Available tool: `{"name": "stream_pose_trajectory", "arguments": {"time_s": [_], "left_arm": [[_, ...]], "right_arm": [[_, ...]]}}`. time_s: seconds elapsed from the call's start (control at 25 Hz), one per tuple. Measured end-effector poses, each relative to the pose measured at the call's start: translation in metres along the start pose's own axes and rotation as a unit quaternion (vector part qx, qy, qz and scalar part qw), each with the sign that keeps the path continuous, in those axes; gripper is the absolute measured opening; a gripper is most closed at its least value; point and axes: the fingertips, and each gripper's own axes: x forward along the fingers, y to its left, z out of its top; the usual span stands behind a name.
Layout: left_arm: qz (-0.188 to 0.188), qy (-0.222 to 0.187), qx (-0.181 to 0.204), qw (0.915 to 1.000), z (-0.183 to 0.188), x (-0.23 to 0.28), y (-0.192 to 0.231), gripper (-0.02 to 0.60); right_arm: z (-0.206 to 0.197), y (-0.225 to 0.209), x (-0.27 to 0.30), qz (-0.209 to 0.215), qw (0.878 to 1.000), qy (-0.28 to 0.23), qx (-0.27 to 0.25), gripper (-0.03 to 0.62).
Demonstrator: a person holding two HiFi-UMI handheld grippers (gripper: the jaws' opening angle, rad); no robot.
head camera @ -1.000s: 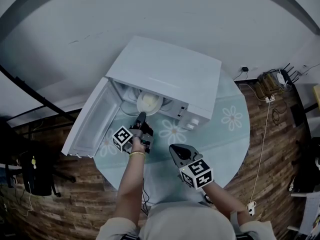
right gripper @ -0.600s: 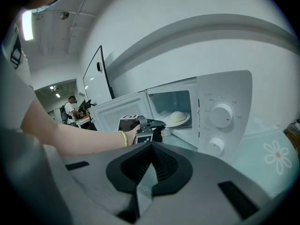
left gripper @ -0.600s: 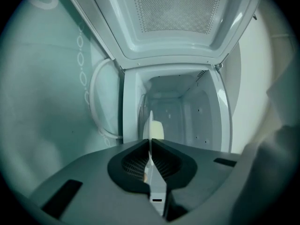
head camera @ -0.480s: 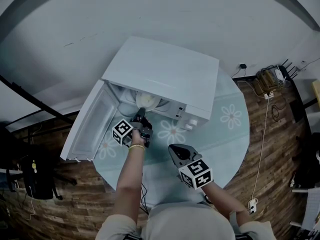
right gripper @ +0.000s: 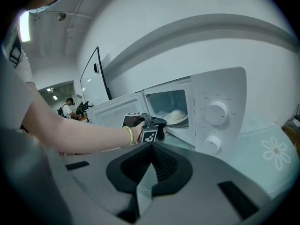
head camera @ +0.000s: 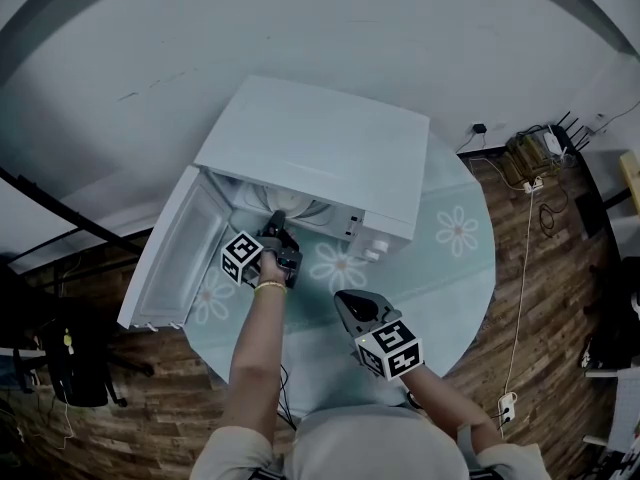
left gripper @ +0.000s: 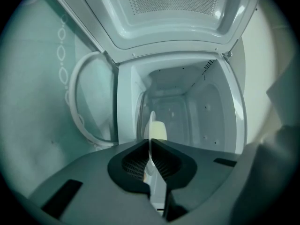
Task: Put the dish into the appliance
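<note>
A white microwave (head camera: 320, 148) stands on the table with its door (head camera: 175, 258) swung open to the left. My left gripper (head camera: 277, 223) reaches into the opening, shut on the rim of a white dish (left gripper: 157, 129). In the left gripper view, where the left gripper (left gripper: 150, 143) looks into the bare cavity (left gripper: 187, 109), the dish shows edge-on. The right gripper view shows the dish (right gripper: 178, 116) just inside the cavity, level, with the left gripper (right gripper: 163, 125) at the sill. My right gripper (head camera: 345, 301) hangs back over the table, shut and empty (right gripper: 151, 146).
The round table (head camera: 450, 268) carries a pale cloth with flower prints. Two knobs (right gripper: 218, 112) sit on the microwave's front right panel. Cables and a power strip (head camera: 530, 173) lie on the wooden floor at the right. A dark stand (head camera: 70, 358) is at the left.
My left gripper has pushed forward with the dish, which now lies mostly hidden under the microwave's top in the head view. The right gripper has stayed put.
</note>
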Motion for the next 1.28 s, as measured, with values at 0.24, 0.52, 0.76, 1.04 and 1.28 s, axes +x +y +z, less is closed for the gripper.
{"name": "stream_pose_trajectory", "arguments": {"time_s": [0.24,0.52,0.76,1.04,1.28], "left_arm": [[-0.005,-0.002,0.009,0.9999,0.001,-0.003,-0.002,0.031],[-0.028,0.000,0.014,0.9995,-0.006,-0.023,-0.009,0.184],[-0.040,-0.003,0.029,0.9988,-0.018,-0.052,-0.023,0.186],[-0.045,-0.016,0.097,0.9941,-0.046,-0.107,-0.053,0.117],[-0.026,-0.029,0.160,0.9864,-0.090,-0.180,-0.069,0.017]], "right_arm": [[-0.001,0.002,-0.001,0.003,1.000,-0.001,0.002,0.005],[-0.007,0.011,-0.011,0.016,1.000,-0.002,-0.002,0.005],[-0.010,0.021,-0.025,0.025,1.000,-0.007,-0.013,0.005],[-0.014,0.036,-0.053,0.034,0.999,-0.020,-0.021,0.005],[-0.033,0.056,-0.090,0.040,0.999,-0.027,-0.016,0.005]]}}
